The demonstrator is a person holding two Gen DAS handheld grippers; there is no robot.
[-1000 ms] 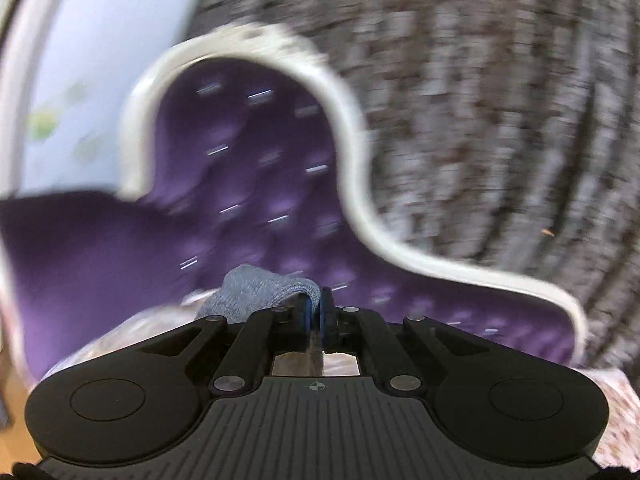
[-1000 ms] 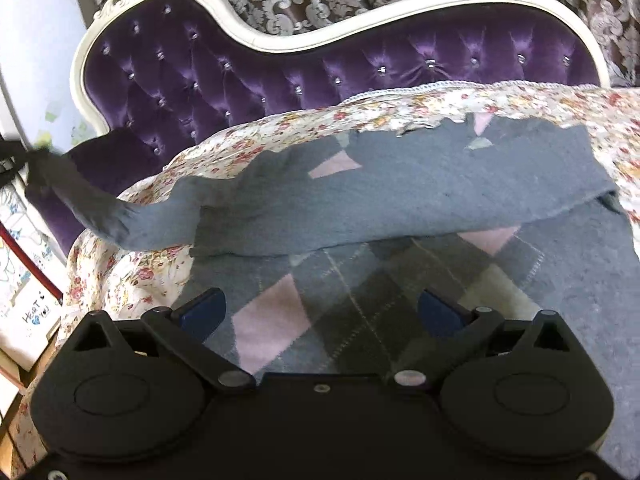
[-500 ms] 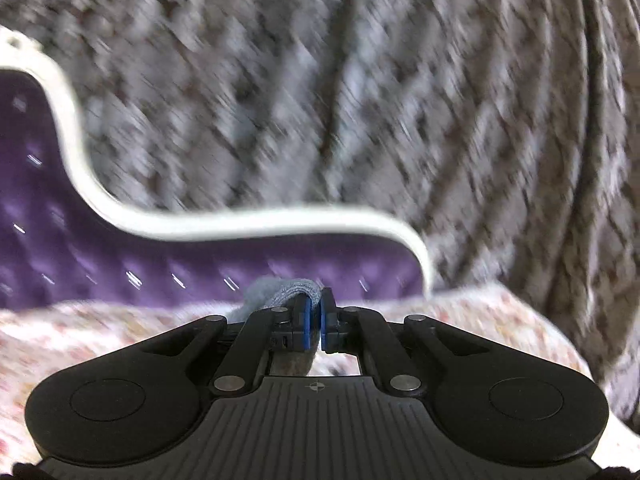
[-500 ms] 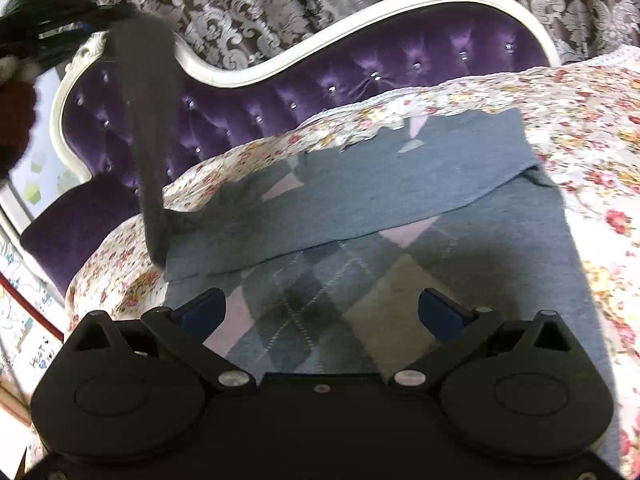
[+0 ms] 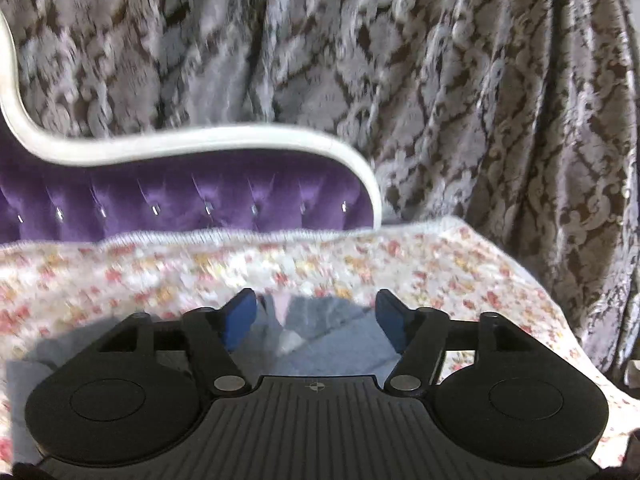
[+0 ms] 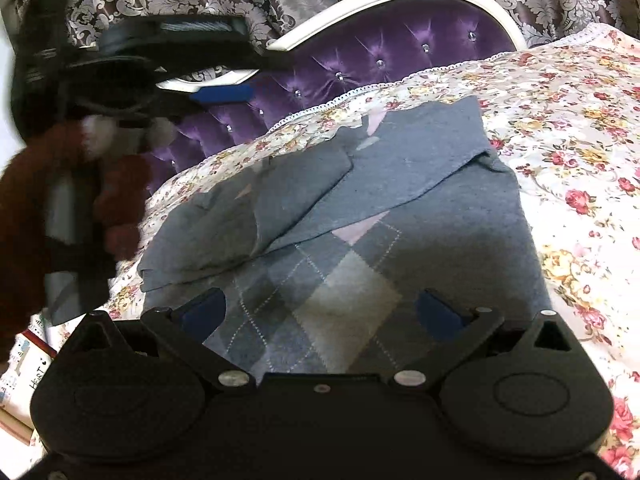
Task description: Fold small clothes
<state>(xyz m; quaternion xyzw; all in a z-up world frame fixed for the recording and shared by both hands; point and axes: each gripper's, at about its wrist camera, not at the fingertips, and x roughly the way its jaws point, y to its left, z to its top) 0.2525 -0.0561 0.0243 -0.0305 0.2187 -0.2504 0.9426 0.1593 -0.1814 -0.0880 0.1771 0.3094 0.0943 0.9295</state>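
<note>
A small grey argyle sweater point(image 6: 360, 248) lies on the floral bedspread point(image 6: 568, 128), its top part and left sleeve point(image 6: 224, 220) folded over the body. My left gripper point(image 5: 314, 312) hovers above the sweater point(image 5: 320, 332); its jaws are opening and nothing is between the blue pads. In the right wrist view the same left gripper point(image 6: 224, 80) shows at the upper left, held by a hand in a brown fuzzy sleeve point(image 6: 24, 208). My right gripper point(image 6: 320, 312) stands open just above the sweater's lower part, holding nothing.
A purple tufted headboard point(image 6: 400, 52) with a white frame runs behind the bed, and a patterned grey-brown curtain point(image 5: 440, 80) hangs beyond it. Printed paper or a box point(image 6: 24, 364) lies at the bed's left edge.
My left gripper carried the sleeve up and across onto the sweater, then let it go and its jaws parted. The sleeve now lies folded on the body. The right gripper shifted slightly.
</note>
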